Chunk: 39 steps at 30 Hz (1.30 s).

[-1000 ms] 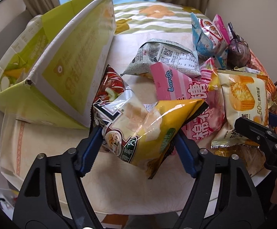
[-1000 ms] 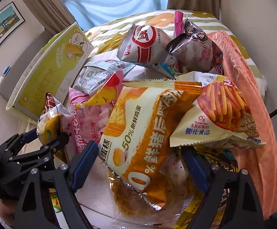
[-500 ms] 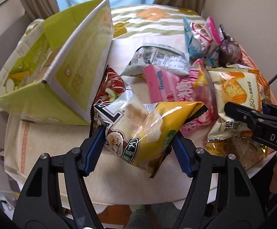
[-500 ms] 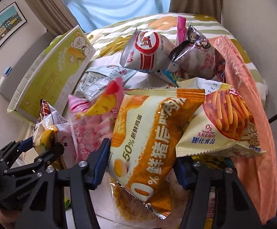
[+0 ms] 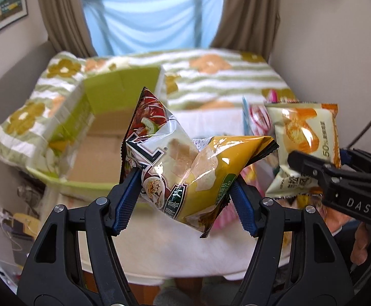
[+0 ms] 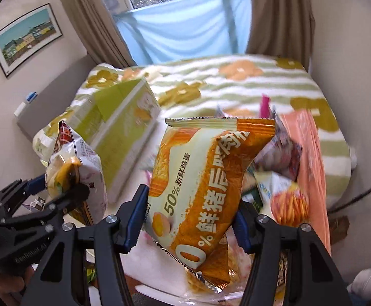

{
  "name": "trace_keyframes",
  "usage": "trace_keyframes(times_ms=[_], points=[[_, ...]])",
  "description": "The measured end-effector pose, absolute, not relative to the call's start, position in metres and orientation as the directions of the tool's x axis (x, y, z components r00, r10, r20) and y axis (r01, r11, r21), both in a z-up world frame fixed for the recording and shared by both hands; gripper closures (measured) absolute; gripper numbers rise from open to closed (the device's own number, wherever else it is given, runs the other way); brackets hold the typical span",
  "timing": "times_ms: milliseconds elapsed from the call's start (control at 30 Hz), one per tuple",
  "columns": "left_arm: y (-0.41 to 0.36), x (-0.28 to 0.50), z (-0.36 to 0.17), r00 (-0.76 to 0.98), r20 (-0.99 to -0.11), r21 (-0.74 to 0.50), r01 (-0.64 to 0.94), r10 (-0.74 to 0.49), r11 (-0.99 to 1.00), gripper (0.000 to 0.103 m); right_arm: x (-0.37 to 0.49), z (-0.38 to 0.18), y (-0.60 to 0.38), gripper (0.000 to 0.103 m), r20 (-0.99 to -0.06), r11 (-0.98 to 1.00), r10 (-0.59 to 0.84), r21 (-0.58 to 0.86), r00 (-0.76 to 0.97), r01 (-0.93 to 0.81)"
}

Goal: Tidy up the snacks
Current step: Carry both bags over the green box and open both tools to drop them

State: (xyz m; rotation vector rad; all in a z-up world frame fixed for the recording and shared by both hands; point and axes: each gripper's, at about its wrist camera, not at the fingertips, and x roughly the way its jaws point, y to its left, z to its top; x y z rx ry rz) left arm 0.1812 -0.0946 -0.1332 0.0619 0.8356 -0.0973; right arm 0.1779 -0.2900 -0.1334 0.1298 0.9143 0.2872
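My left gripper [image 5: 185, 191] is shut on a yellow and white chip bag [image 5: 190, 168] and holds it in the air above the table's front edge. My right gripper [image 6: 190, 211] is shut on an orange and cream cake bag [image 6: 203, 183], also lifted. The cake bag also shows in the left wrist view [image 5: 305, 140], with the right gripper [image 5: 320, 168] on it. The chip bag shows at the left of the right wrist view [image 6: 75, 168], with the left gripper [image 6: 52, 191] on it. The open green carton [image 5: 96, 132] lies behind and left of the chip bag.
Several snack bags remain heaped on the table at right, among them a fries bag [image 6: 290, 204] and a grey bag [image 6: 282, 153]. An orange cloth [image 6: 310, 153] lies at the right edge. A flowered blanket [image 6: 236, 81] covers the bed beyond.
Both grippers have risen with their bags, lifting them off the table. The view now looks more level, toward the carton, the bed and the window.
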Motion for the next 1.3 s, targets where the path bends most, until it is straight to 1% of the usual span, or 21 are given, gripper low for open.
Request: trace_keyframes(times_ms=[133, 300, 500, 700, 933, 1133, 1167, 1233, 1267, 1300], points=[[-0.059, 0.199, -0.106, 0.707, -0.706, 0.022, 0.075, -0.038, 0.997, 0.038, 0.193, -0.111, -0.264, 0.047, -0.737, 0.949, 0.314, 0.219, 0.599, -0.228], [-0.003, 0.226, -0.092, 0.724, -0.689, 0.034, 0.048, -0.011, 0.998, 0.038, 0.212, -0.091, -0.221, 0.047, -0.718, 0.941, 0.33, 0.203, 0.613, -0.27], [0.066, 0.269, -0.103, 0.682, -0.731, 0.026, 0.065, -0.025, 0.998, 0.038, 0.24, -0.089, -0.153, 0.047, -0.732, 0.943, 0.32, 0.181, 0.602, -0.281], [0.117, 0.31, -0.136, 0.602, -0.797, 0.028, 0.131, -0.057, 0.991, 0.038, 0.262, -0.103, -0.092, 0.047, -0.768, 0.955, 0.283, 0.174, 0.575, -0.238], [0.121, 0.329, -0.163, 0.539, -0.836, 0.059, 0.278, -0.105, 0.959, 0.038, 0.274, -0.125, -0.05, 0.047, -0.818, 0.977, 0.207, 0.141, 0.537, -0.162], [0.111, 0.33, -0.169, 0.511, -0.849, 0.075, 0.365, -0.133, 0.928, 0.037, 0.274, -0.131, -0.042, 0.047, -0.842, 0.988, 0.147, 0.099, 0.519, -0.12], [0.108, 0.329, -0.168, 0.515, -0.846, 0.079, 0.385, -0.142, 0.92, 0.033, 0.274, -0.13, -0.041, 0.048, -0.843, 0.989, 0.141, 0.092, 0.519, -0.119], [0.106, 0.329, -0.168, 0.521, -0.843, 0.098, 0.393, -0.134, 0.914, 0.019, 0.274, -0.131, -0.042, 0.048, -0.843, 0.99, 0.131, 0.081, 0.521, -0.119], [0.107, 0.329, -0.167, 0.526, -0.842, 0.109, 0.383, -0.12, 0.917, 0.008, 0.274, -0.132, -0.043, 0.048, -0.844, 0.99, 0.13, 0.08, 0.52, -0.118], [0.108, 0.328, -0.164, 0.532, -0.839, 0.11, 0.378, -0.118, 0.919, 0.006, 0.274, -0.132, -0.044, 0.048, -0.846, 0.99, 0.131, 0.082, 0.518, -0.116]])
